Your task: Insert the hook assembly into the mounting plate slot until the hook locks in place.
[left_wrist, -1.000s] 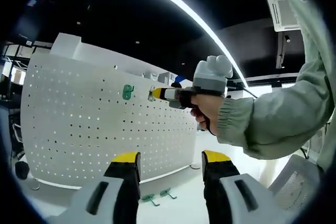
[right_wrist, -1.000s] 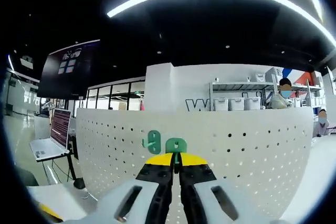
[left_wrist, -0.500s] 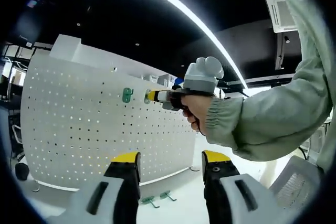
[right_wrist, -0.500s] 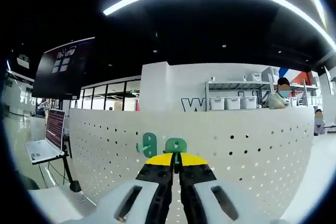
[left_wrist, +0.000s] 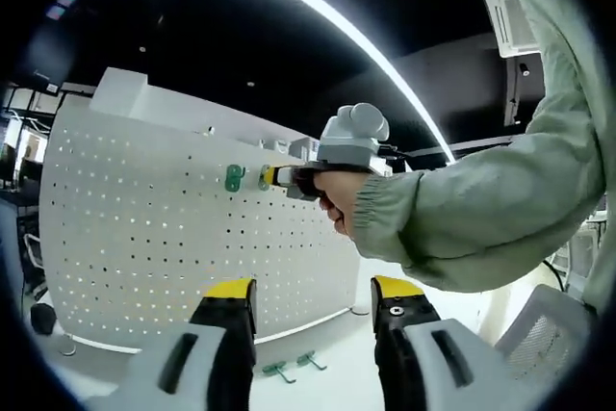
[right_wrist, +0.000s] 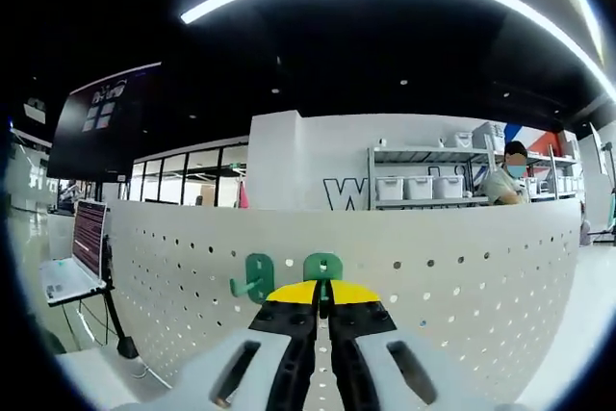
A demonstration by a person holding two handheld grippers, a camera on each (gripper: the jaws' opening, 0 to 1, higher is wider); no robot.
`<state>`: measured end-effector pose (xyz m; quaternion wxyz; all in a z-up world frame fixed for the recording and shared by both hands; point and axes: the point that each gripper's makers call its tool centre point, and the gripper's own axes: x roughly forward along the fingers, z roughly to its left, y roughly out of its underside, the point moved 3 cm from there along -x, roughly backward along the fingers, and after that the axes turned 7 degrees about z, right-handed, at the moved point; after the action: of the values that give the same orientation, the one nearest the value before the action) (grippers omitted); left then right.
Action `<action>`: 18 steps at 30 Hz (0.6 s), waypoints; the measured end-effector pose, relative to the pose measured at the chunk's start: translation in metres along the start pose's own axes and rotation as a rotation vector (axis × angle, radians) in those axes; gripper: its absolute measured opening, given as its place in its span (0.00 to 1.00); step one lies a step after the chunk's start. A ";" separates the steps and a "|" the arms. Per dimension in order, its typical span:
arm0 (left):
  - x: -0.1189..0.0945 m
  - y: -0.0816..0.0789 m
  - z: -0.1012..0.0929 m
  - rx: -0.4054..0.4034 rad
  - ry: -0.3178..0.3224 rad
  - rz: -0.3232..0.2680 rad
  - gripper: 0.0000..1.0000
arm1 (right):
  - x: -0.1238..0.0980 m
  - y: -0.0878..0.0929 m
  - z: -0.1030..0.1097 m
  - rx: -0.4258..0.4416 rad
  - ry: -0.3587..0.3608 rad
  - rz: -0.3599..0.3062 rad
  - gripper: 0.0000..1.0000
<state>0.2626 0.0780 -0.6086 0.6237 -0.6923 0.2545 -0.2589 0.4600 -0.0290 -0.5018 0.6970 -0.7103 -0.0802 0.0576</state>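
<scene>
Since a second ago, the right gripper (left_wrist: 274,177) has been carried further left along the white pegboard (left_wrist: 144,218), and in the left gripper view it is now seen close beside the green hook (left_wrist: 234,178) already mounted there. In the right gripper view that mounted hook (right_wrist: 254,278) has drifted left of the jaws, which may be camera movement.

The right gripper (right_wrist: 322,295) is seen with its yellow-tipped jaws pressed together on a second green hook (right_wrist: 322,267), whose flat plate stands just above the tips against the upper part of the pegboard (right_wrist: 462,276). Whether the plate is seated in the holes cannot be told. The tool is held by a hand (left_wrist: 332,201) in a pale green sleeve (left_wrist: 481,209) reaching in from the right.

The left gripper (left_wrist: 313,300) is held well back from the board, its jaws spread wide apart with nothing between them. Two more hooks (left_wrist: 291,366) are seen lying on the white surface near the foot of the pegboard. A laptop (right_wrist: 69,271) stands far left.
</scene>
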 end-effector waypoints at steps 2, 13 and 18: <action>0.000 -0.001 0.002 0.001 -0.008 -0.003 0.50 | 0.001 0.000 0.000 -0.006 0.001 0.000 0.01; -0.002 -0.004 0.005 -0.007 -0.023 -0.016 0.50 | 0.005 0.002 0.000 -0.007 0.004 0.019 0.01; -0.002 -0.004 0.005 -0.010 -0.023 -0.019 0.49 | 0.008 0.001 0.000 -0.017 0.014 0.024 0.01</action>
<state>0.2648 0.0833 -0.6051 0.6208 -0.7006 0.2420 -0.2555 0.4682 -0.0272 -0.5029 0.6906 -0.7176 -0.0672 0.0601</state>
